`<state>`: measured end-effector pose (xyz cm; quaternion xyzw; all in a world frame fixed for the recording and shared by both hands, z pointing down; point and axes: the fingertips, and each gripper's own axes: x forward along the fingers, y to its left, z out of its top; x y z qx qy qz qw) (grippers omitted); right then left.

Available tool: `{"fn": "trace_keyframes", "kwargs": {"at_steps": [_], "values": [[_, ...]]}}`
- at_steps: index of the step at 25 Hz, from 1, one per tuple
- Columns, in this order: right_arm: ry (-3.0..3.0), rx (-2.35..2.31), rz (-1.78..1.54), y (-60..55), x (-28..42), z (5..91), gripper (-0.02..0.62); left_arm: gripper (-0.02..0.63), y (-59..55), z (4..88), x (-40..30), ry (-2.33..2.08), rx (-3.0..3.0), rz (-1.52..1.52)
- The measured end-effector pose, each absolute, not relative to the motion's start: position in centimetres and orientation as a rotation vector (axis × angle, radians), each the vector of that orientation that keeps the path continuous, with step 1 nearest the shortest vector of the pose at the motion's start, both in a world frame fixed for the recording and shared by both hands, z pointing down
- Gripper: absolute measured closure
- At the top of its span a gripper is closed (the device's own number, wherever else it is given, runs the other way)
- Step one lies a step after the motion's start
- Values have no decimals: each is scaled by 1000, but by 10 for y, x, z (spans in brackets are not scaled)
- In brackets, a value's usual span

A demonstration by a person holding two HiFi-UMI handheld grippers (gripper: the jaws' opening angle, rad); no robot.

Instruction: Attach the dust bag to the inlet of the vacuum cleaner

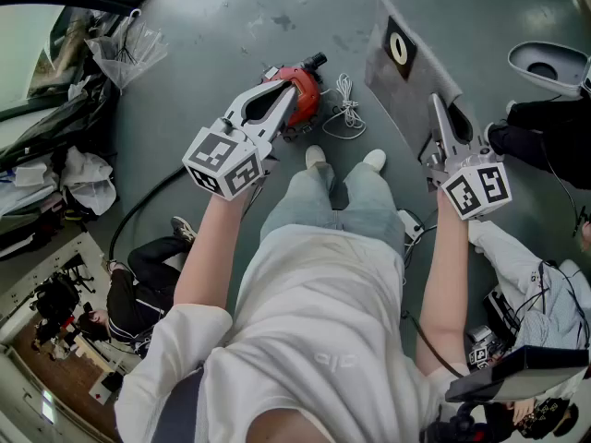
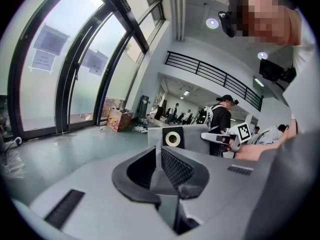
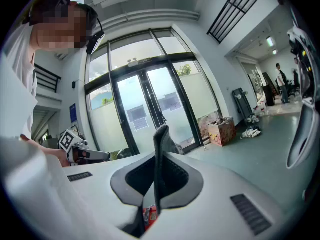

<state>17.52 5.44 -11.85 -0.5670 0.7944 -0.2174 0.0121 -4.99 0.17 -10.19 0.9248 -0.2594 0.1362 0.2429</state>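
**While the right one pinches the bag, the left one's got nothing**

Looking down from the head view, the right gripper [image 1: 438,109] has its jaws squeezed onto the near edge of the dust bag [image 1: 406,86]. Its own view shows a thin dark edge of the bag standing up between the pads. The left gripper [image 1: 288,89] has its jaws pressed together with nothing in them, and it points out and slightly down over the vacuum cleaner [image 1: 310,101].

The bag is a flat grey sheet held up off the floor, running diagonally away from the right gripper. Its black collar [image 1: 398,48], the bit with the round hole, sits at the far end. The bag hangs to the right of the vacuum and well apart from it, not touching.

The red vacuum sits on the grey floor [image 1: 212,53] just past the person's shoes [image 1: 316,156]. A coiled white cable [image 1: 346,111] lies right beside it, between the vacuum and the bag.

For room to move, the floor beyond and left of the vacuum is bare. It gets tighter at the edges: a heap of clutter [image 1: 83,169] on the far left, a seated person [image 1: 138,289] at lower left, and more people [image 1: 540,137] close on the right, by the bag hand.
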Motion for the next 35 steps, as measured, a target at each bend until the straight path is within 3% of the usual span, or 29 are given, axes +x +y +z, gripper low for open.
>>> {"fn": "trace_keyframes", "kwargs": {"at_steps": [8, 20, 28, 35], "values": [[2531, -1715, -812, 16, 206, 68, 578, 586, -14, 56, -35, -803, 2460, 421], [2604, -1586, -737, -65, 172, 356, 578, 588, -39, 305, 15, -720, 2433, 377], [2834, -1372, -605, -96, 126, 428, 578, 587, -99, 324, -28, -828, 2548, 275], [3045, -1039, -551, -84, 72, 435, 578, 588, -114, 349, -44, -831, 2526, 256]]}}
